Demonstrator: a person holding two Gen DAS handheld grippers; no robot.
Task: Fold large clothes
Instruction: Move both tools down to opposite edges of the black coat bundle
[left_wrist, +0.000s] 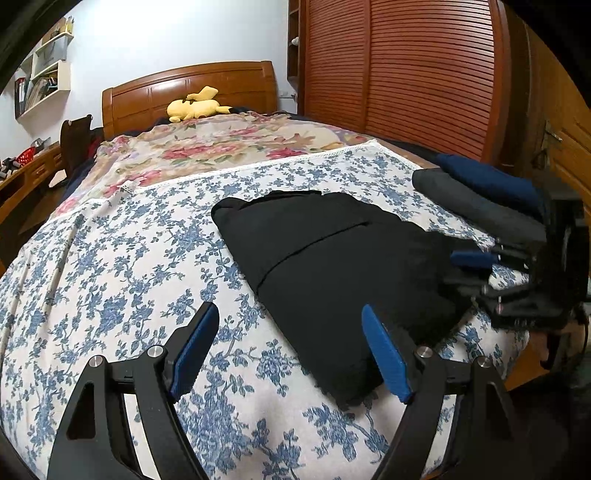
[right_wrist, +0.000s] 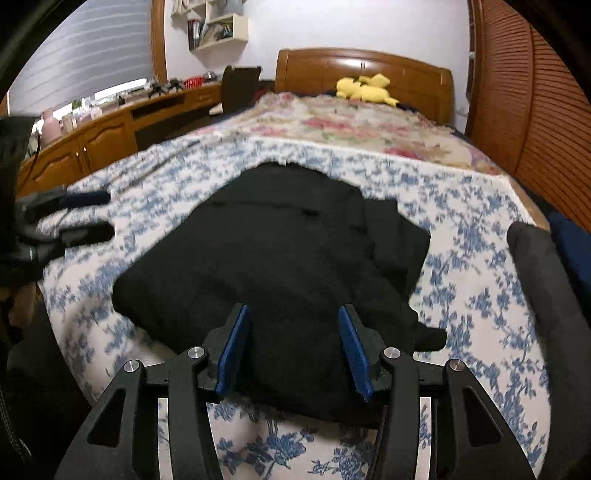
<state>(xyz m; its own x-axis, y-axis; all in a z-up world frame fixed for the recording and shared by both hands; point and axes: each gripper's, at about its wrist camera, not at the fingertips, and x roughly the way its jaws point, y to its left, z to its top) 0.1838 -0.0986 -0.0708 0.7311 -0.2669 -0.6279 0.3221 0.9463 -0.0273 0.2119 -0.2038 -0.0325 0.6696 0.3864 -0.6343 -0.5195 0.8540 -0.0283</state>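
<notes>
Left gripper (left_wrist: 290, 334) jaws spread wide, nothing clamped; they hover over the blue-flowered sheet (left_wrist: 110, 258), pointing down at a slant. Bare sheet fills the gap between the jaws, and the near corner of the folded black garment (left_wrist: 325, 258) lies just inside the right-hand pad. The garment itself sits ahead and to the right of these jaws, flat on the sheet, folded into a rough rectangle.

Right gripper (right_wrist: 293, 334) jaws parted about halfway, released; pads not pressing anything. The black garment's near edge lies between and just ahead of them, pads standing clear on either side of the cloth. Its bulk stretches forward from the jaws toward the headboard (right_wrist: 362, 70).

Right of the right jaws, near the bed edge, a folded grey garment (right_wrist: 546, 295) with a folded navy garment (right_wrist: 572, 243) beyond it, both apart from the black one. Far ahead of both jaws, a rose-print blanket (left_wrist: 207, 147), then a yellow plush toy (left_wrist: 195, 107) against the headboard.
</notes>
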